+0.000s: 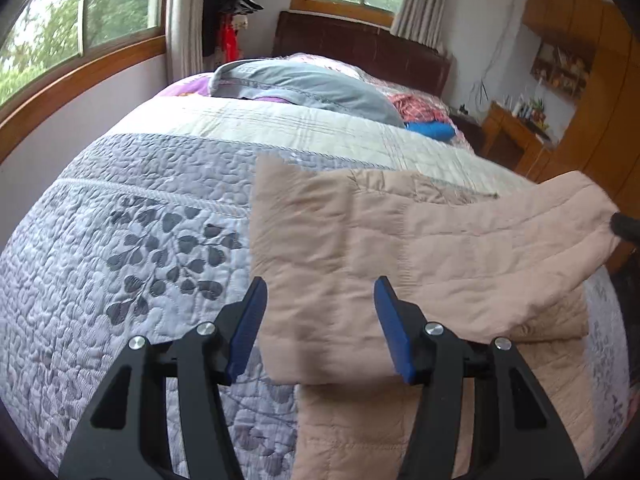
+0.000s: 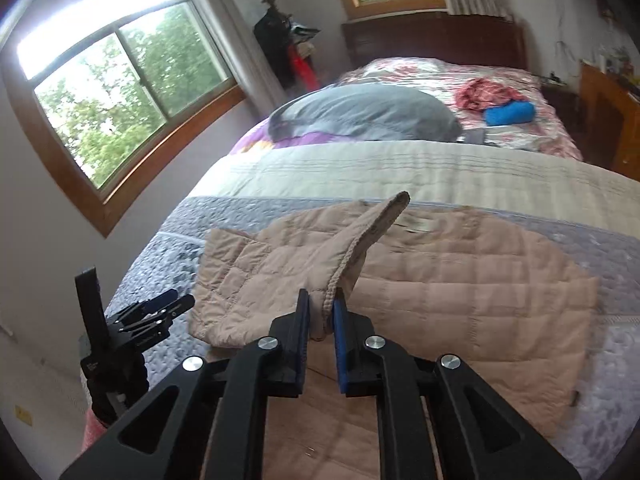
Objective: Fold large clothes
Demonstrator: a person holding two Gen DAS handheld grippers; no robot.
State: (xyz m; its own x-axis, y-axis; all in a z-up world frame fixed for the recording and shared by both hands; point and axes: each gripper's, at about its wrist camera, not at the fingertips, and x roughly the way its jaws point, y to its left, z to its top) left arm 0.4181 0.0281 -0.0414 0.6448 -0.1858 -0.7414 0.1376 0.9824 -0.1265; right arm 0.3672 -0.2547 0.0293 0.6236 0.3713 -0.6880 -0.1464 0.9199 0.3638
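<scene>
Beige quilted jacket (image 2: 440, 288) lies spread on the bed (image 2: 360, 168). Right gripper (image 2: 321, 300) pinches what looks like its sleeve cuff, raised off the body; left gripper (image 1: 320, 292) hangs open above the jacket, empty. Sleeve fold underway; next, carry the cuff across and lay it flat.

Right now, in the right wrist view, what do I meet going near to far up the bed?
Right gripper shut on the sleeve cuff → beige quilted jacket → grey pillow → blue bundle → dark headboard.
</scene>
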